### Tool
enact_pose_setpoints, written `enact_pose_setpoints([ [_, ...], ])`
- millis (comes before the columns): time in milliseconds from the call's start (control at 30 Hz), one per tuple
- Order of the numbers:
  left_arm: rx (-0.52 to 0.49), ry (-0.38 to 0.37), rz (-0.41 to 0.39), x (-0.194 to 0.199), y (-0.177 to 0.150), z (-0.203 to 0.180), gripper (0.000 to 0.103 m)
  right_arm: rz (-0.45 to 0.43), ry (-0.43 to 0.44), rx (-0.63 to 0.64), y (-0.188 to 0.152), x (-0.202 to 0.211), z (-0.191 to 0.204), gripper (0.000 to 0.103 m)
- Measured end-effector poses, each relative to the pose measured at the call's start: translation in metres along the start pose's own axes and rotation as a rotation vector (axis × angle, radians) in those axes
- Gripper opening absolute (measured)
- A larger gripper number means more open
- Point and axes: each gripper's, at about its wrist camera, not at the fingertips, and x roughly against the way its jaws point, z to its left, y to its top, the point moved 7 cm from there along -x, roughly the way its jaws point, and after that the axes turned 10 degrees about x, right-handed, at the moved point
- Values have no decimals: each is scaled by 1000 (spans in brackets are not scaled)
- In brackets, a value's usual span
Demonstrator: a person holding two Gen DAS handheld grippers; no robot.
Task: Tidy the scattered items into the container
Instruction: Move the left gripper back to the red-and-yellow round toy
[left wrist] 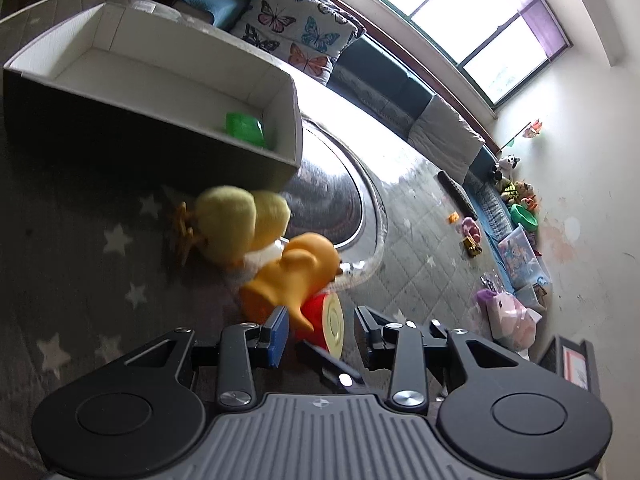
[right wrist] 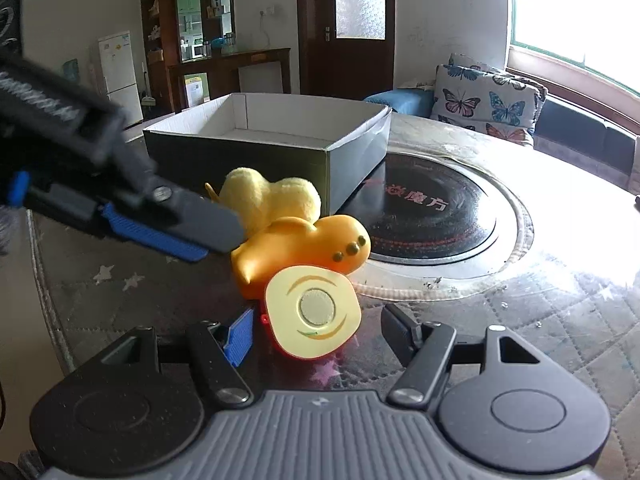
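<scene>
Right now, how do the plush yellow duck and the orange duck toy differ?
The plush yellow duck looks fuzzy and pale; the orange duck toy is smooth, glossy and deeper in colour. The plush lies nearer the box; the orange duck lies against the red-and-cream toy. Both rest on the table, outside the box.

Bright daylight pours through the big window [left wrist: 460, 12] above a long cushioned bench [left wrist: 400, 92]. A butterfly-print pillow [right wrist: 486, 102] sits there; behind, a dark wooden door [right wrist: 346, 24], white fridge [right wrist: 120, 72], and pale walls.
</scene>
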Motion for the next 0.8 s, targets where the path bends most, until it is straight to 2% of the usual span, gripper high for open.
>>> enact_pose_setpoints([
  [200,0,-3,36,-7,-15,0,38,-6,33,9,0,-5,4,69],
  [433,11,-6,61,-19,-17,2,38,-21,54,12,0,-3,11,69],
  [800,43,0,58,-26,-16,12,38,-23,30,41,0,0,18,68],
])
